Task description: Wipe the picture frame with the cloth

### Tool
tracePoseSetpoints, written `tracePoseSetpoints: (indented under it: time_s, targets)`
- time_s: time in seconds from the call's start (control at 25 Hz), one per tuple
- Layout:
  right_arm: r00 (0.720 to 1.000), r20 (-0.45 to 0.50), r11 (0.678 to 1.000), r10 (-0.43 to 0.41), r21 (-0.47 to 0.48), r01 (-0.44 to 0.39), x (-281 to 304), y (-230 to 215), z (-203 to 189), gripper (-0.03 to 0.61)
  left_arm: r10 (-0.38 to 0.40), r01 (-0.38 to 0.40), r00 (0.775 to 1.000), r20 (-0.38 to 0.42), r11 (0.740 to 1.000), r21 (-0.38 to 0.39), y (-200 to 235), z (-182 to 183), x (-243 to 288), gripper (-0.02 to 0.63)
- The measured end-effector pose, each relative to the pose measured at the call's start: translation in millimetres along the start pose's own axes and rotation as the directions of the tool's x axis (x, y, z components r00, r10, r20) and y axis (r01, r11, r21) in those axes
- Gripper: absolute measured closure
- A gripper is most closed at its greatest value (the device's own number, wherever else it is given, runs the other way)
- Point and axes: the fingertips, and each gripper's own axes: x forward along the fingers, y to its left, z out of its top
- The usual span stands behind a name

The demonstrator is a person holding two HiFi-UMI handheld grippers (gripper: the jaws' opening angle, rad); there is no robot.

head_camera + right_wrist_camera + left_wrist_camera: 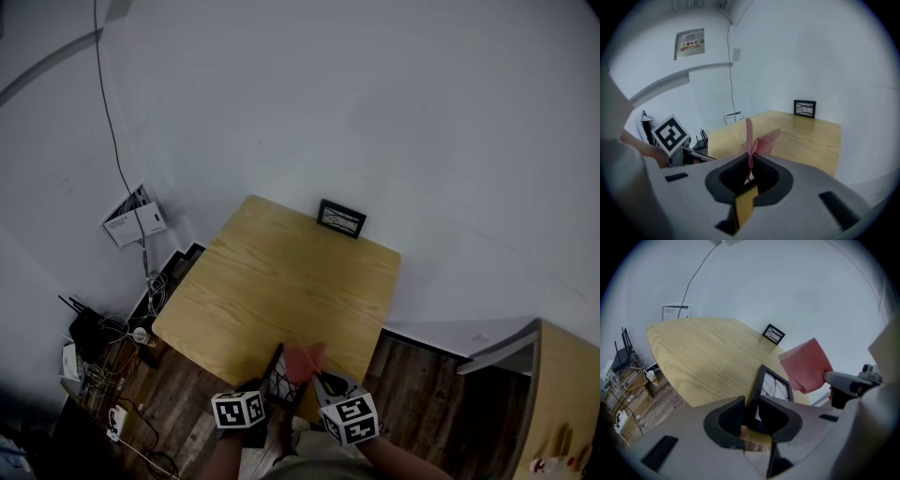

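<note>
Near the table's front edge my left gripper (277, 377) is shut on a small black picture frame (279, 371), gripping its lower edge. In the left gripper view the black picture frame (774, 385) rises upright out of the jaws (751, 411), its glass side turned to the right. My right gripper (316, 378) is shut on a pink cloth (302, 360), held just right of the frame. The pink cloth (805, 364) hangs in the air beside the frame's upper right corner, apart from the glass. The pink cloth (755, 140) stands folded up out of the right gripper (750, 169).
A second black frame (341, 218) leans against the wall at the wooden table's (272, 281) far edge. Cables, a router and boxes (103, 352) crowd the floor at the left. Another wooden top (567, 394) stands at the right.
</note>
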Motion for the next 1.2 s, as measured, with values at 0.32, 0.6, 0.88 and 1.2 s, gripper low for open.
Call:
tracePoseSetpoints:
  time_s: [0.32, 0.6, 0.88, 1.2]
  targets:
    - [0.991, 0.091, 0.994, 0.102, -0.038, -0.099, 10.3, 35.9, 40.8, 0.569, -0.018, 0.018, 1.000, -0.009, 1.000, -0.004, -2.6, -4.1, 3.6, 0.535]
    - [0.986, 0.071, 0.986, 0.154, -0.078, -0.148, 30.8, 57.7, 37.2, 0.568, -0.014, 0.015, 1.000, -0.009, 1.000, 0.004, -3.3, -2.0, 2.8, 0.535]
    - [0.984, -0.039, 0.978, 0.174, -0.109, -0.177, 48.2, 63.6, -3.3, 0.569, -0.007, 0.007, 1.000, -0.010, 1.000, 0.012, -3.4, 0.1, 3.7, 0.535]
    - [0.968, -0.141, 0.967, 0.206, -0.123, -0.224, 52.7, 74.6, -34.0, 0.569, 0.008, -0.008, 1.000, -0.009, 1.000, 0.019, -2.6, 0.8, 0.7, 0.535]
